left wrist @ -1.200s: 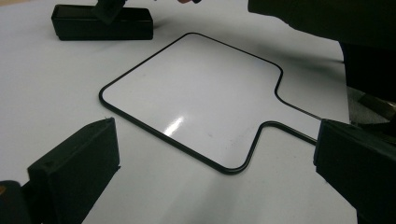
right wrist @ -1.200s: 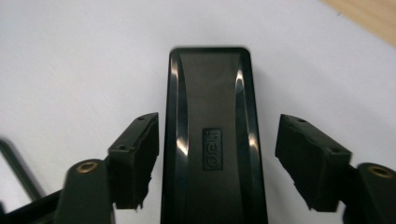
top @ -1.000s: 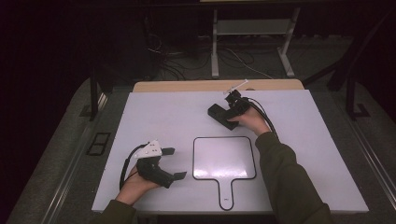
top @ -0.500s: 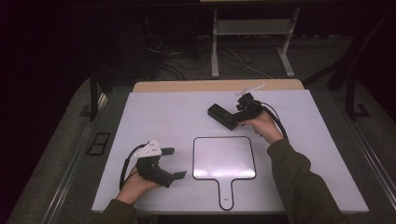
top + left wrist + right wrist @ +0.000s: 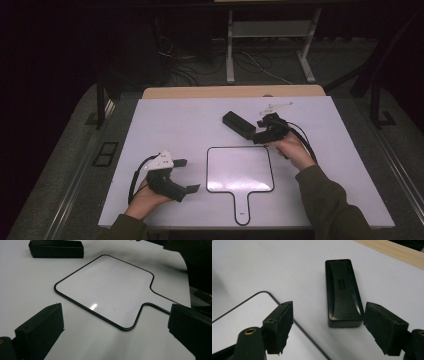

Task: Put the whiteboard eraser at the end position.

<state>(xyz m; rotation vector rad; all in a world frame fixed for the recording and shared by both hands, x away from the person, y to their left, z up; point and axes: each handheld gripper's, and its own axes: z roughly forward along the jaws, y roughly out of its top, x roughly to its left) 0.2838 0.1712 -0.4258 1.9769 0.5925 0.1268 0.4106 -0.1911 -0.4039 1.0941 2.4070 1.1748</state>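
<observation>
A black oblong block [image 5: 238, 124] lies flat on the white table, beyond a white paddle-shaped board [image 5: 240, 169] with a thin black rim. My right gripper [image 5: 257, 132] sits just right of the block, open, and points at it. In the right gripper view the block [image 5: 343, 292] lies ahead of the parted jaws, end-on and untouched. The right gripper [image 5: 329, 313] holds nothing. At the front left my left gripper [image 5: 186, 175] rests open, aimed at the board [image 5: 107, 287], with nothing between its jaws [image 5: 115, 320]. The block [image 5: 56, 248] is farther off in that view.
The white table [image 5: 150, 130] has a wooden strip [image 5: 235, 91] along its far edge. The board's handle [image 5: 241, 207] points toward the front edge. Beyond the table, a metal stand and cables are on the dark floor. The person's right sleeve [image 5: 325, 200] crosses the front right.
My right gripper has drawn back to the right and toward the person, off the black block, which stays in place. The left gripper has not moved.
</observation>
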